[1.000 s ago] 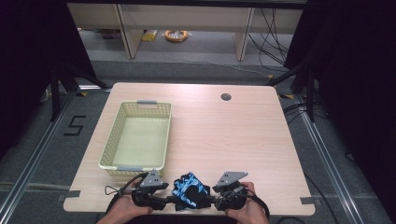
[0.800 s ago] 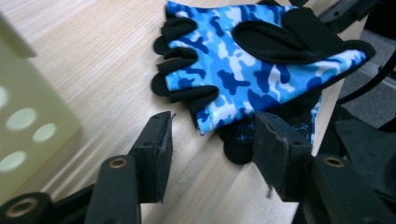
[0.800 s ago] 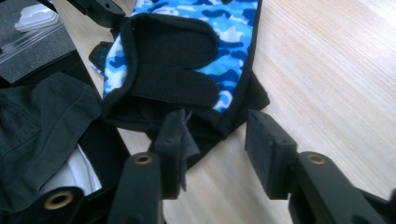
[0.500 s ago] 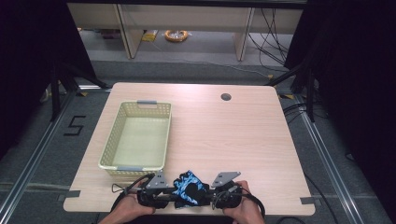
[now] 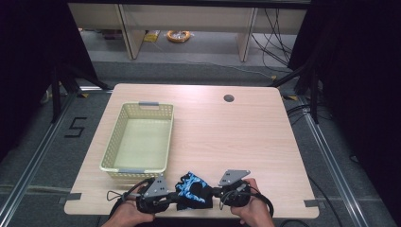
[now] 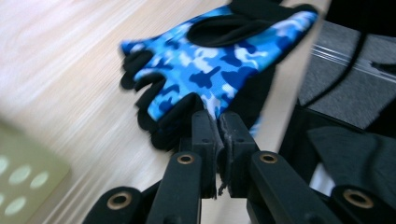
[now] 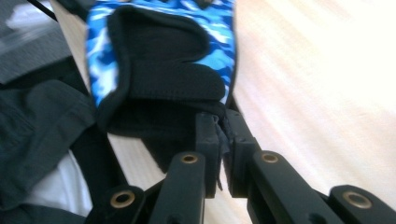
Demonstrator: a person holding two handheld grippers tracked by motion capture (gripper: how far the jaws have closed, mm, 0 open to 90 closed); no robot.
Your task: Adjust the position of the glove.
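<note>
Surface [image 5: 246,137]: we see a big light wooden top. It has a small dark round hole [image 5: 229,98] at the far side, a bit right of the middle.

Basket [image 5: 163,142]: we see a pale yellow basket with little holes in its walls. It sits on the left part of the surface. A grey handle is on its far end and one on its near end.

Glove [image 5: 193,189]: we see a blue, spotty glove with black parts and short finger ends. It is at the near edge of the surface, just right of the basket's near corner. It sits between the two tongs. One side looks lifted a little.

Left tongs [image 5: 174,197]: we see them at the near edge, on the glove's left side. The jaws have just been closing. In the left gripper view they are pinched tight on the glove's [image 6: 210,70] edge by the finger ends.

Right tongs [image 5: 216,193]: we see them at the near edge, on the glove's right side. The jaws have just been closing too. In the right gripper view they are clamped on the black cuff of the glove [image 7: 163,74].
</note>
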